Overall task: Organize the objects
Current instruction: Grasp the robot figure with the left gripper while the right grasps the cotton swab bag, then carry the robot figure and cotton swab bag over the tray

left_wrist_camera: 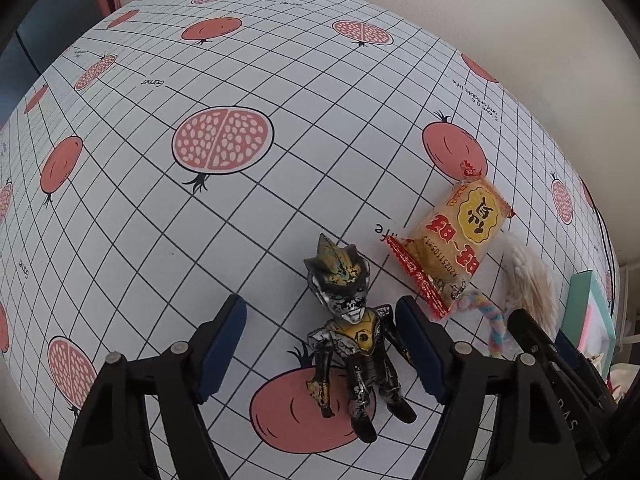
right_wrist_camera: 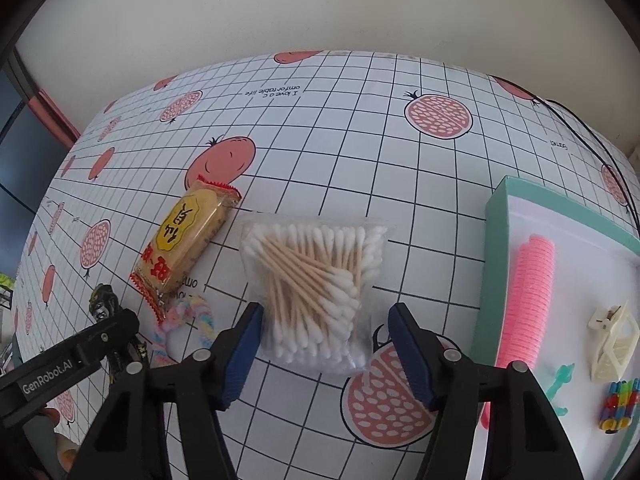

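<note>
Grid tablecloth [left_wrist_camera: 280,80], left gripper [left_wrist_camera: 320,354] straddling figurine [left_wrist_camera: 352,344], fingers [left_wrist_camera: 222,348] spread

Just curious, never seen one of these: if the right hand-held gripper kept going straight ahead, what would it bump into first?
Probably the bag of cotton swabs: it lies on the table right between the right hand-held gripper's open fingers, though the exact depth is unclear.

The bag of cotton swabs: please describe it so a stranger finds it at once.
On the pomegranate-print tablecloth, look left of the teal box, between the open right gripper's fingers. The bag of cotton swabs lies there: clear plastic, wooden sticks, white tips, unlike the yellow snack packet to its left.
</note>
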Available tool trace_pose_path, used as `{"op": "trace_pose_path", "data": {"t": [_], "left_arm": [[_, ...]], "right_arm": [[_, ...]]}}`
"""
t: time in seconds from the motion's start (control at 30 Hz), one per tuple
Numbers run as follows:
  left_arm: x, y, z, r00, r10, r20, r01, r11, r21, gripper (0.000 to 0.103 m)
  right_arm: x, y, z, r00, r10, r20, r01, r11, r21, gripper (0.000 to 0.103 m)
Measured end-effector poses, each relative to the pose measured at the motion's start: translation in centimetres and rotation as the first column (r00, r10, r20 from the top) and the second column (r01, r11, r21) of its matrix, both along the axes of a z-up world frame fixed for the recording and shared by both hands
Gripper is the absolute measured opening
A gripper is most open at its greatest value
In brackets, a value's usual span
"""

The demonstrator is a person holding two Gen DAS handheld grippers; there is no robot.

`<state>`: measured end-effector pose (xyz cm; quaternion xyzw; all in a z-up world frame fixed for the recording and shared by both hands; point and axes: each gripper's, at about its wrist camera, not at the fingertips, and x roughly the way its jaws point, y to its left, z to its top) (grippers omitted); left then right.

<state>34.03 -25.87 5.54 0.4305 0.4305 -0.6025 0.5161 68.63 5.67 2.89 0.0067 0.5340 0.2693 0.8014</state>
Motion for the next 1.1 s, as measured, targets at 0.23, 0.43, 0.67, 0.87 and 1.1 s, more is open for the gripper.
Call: {"op": "trace_pose_path", "data": {"t": [0.23, 0.43, 0.67, 0.87, 1.1], "left_arm": [[1.1, 0.0, 0.4, 0.999, 0.018, 0.028, -0.017, 1.000, -0.014, 0.056], [2.4, -0.3, 0.6, 0.999, 0.042, 0.024, -0.041, 0.999, -0.024, 0.042], [3.4, -0.3, 0.9, 0.999, 0.037, 0.022, -0.036, 0.999, -0.026, 0.038], [4.4, -0.4, 1.2, 0.999, 0.045, -0.002, -0.045, 0.999, -0.018, 0.036], [5.8, -0.5, 2.1, 0.999, 0.039, -0.026, -0.039, 0.999, -0.023, 0.036]], "right_arm": [[0.6, -1.1, -0.1, 1.000, -0.021, -0.023, 0.022, 0.999, 0.035, 0.050], [0.8, -1.7, -0.2, 0.999, -0.030, -0.040, 0.033, 0.998, 0.061, 0.045], [0.8, -2.0, -0.3, 0.998, -0.033, -0.045, 0.036, 0.997, 0.073, 0.040], [0.8, -2.2, -0.1, 0.998, -0.035, -0.046, 0.039, 0.996, 0.075, 0.037], [1.0, -3.0, 0.5, 0.998, -0.043, -0.052, 0.048, 0.993, 0.104, 0.037]]}}
